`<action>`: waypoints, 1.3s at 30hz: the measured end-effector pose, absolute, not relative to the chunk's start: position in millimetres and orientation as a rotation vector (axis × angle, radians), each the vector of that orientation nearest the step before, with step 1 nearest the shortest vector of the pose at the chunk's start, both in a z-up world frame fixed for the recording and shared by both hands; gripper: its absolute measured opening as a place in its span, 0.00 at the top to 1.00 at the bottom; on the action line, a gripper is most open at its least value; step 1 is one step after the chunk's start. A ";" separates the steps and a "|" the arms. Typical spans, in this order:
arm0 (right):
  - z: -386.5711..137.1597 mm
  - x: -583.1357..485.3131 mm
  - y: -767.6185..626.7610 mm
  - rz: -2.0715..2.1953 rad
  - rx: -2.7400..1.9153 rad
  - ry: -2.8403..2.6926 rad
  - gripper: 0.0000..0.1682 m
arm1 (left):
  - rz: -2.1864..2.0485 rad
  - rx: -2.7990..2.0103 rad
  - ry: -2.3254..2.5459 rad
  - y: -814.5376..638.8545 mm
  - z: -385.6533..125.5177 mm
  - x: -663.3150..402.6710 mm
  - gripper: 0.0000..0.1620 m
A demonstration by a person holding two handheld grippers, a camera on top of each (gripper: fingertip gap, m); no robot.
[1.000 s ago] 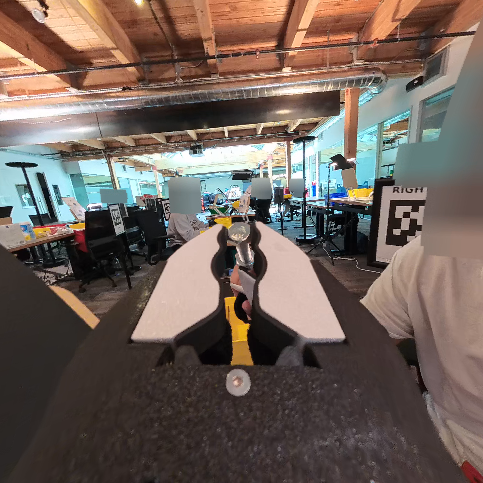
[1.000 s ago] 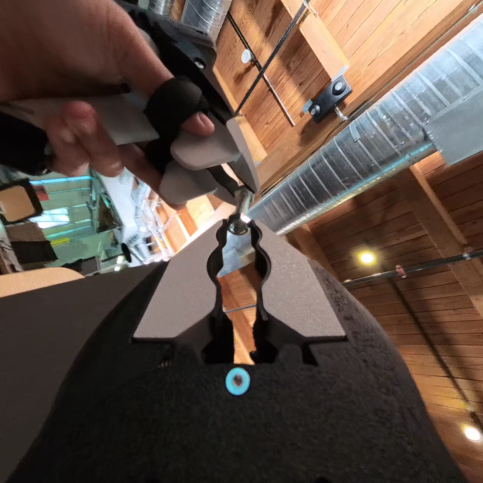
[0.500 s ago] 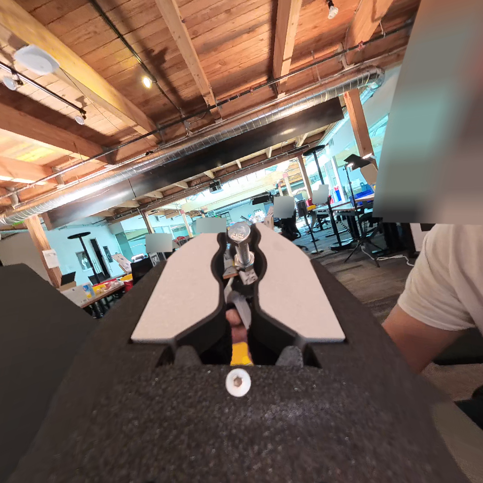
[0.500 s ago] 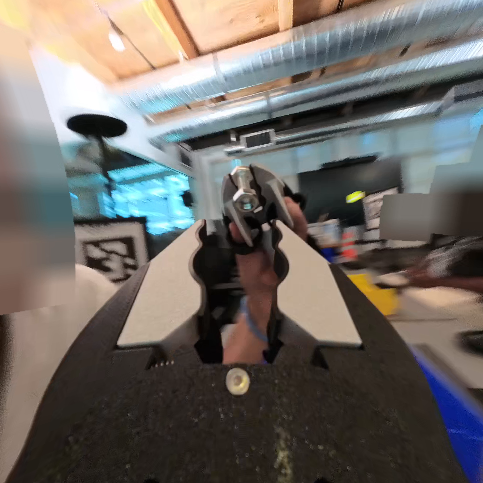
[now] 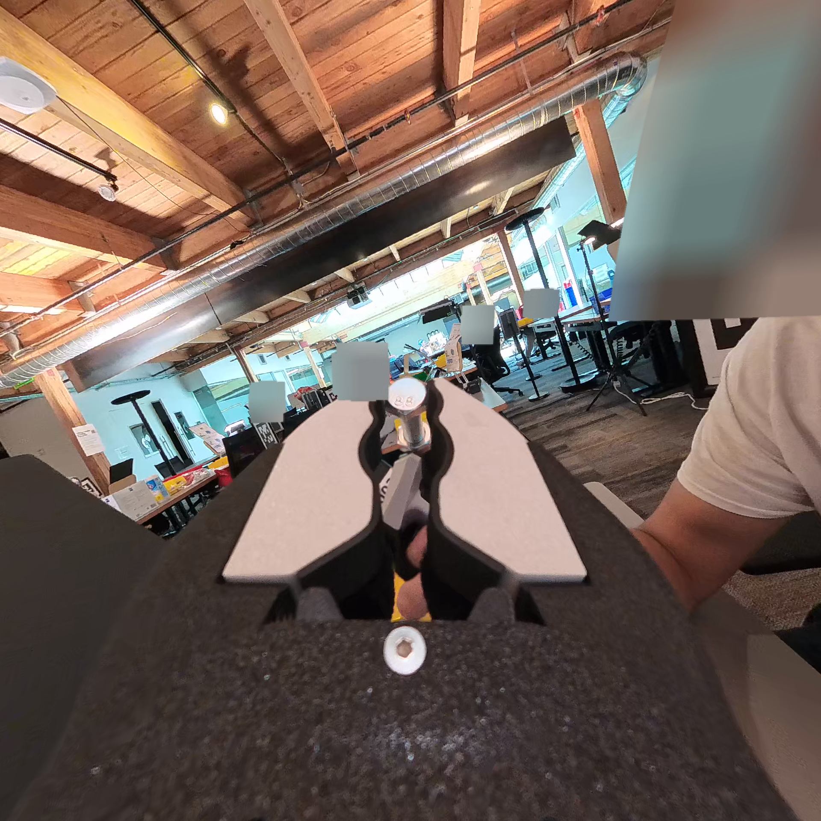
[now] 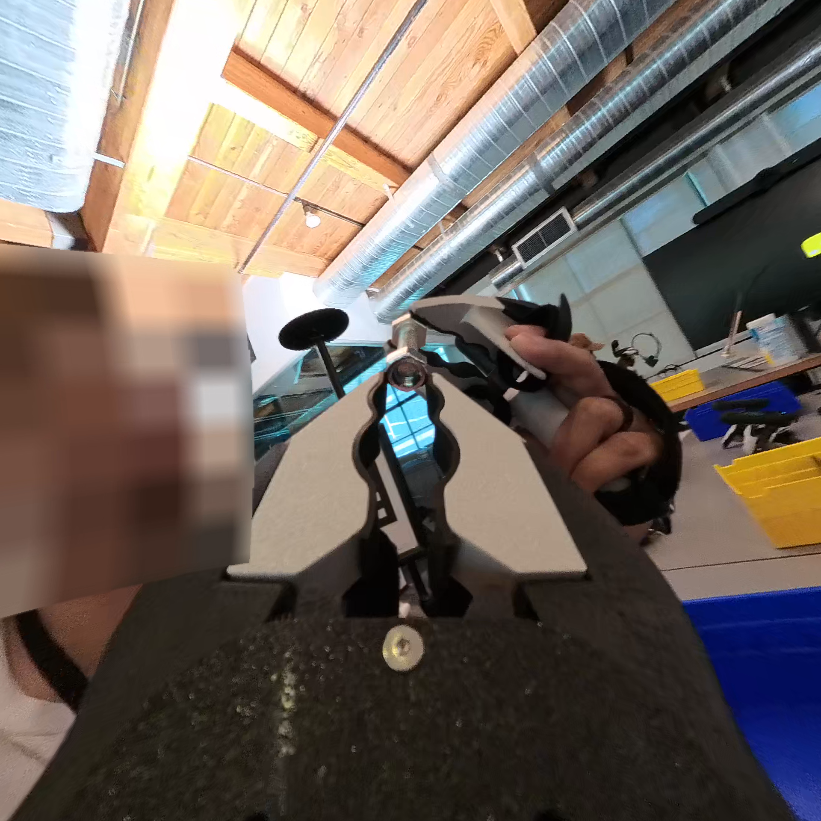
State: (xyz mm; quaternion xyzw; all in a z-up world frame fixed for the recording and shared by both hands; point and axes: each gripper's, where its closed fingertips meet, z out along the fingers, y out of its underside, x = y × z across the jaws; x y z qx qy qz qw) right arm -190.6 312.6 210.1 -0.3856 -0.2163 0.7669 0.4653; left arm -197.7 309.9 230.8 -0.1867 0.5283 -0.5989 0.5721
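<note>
Yellow bins (image 6: 773, 497) sit near silver ducts (image 6: 466, 177).

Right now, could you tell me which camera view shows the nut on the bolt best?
The right wrist view: the nut faces the camera end-on at the right gripper tips, threaded on the bolt. The left wrist view mostly shows the bolt head in the left gripper; the nut is barely visible.

An open-plan workshop or lab in a converted industrial loft is shown. Exposed timber ceiling beams (image 5: 288, 66) and a ribbed metal air duct (image 5: 400, 186) are seen overhead. Rows of benches (image 5: 577, 317) with office chairs (image 5: 488, 360), tall floor lamps (image 5: 526, 222) and yellow parts bins (image 6: 777, 497) are spread through the room.
</note>
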 end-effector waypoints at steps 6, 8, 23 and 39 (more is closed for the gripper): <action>209.4 -190.6 314.8 1.534 -0.948 -0.598 0.91 | -1.458 -0.456 1.237 311.7 231.3 -197.2 0.89; 208.7 -188.9 316.9 1.248 -0.942 -0.635 0.91 | -1.491 -0.472 1.242 313.2 230.7 -196.2 0.90; 201.2 -174.2 305.2 -0.764 -0.557 -0.834 0.90 | -1.774 -0.639 1.229 323.6 227.4 -178.8 0.89; 82.6 65.3 256.8 -0.370 -2.171 -0.495 0.90 | -1.246 -0.900 1.137 323.0 237.5 -195.3 0.89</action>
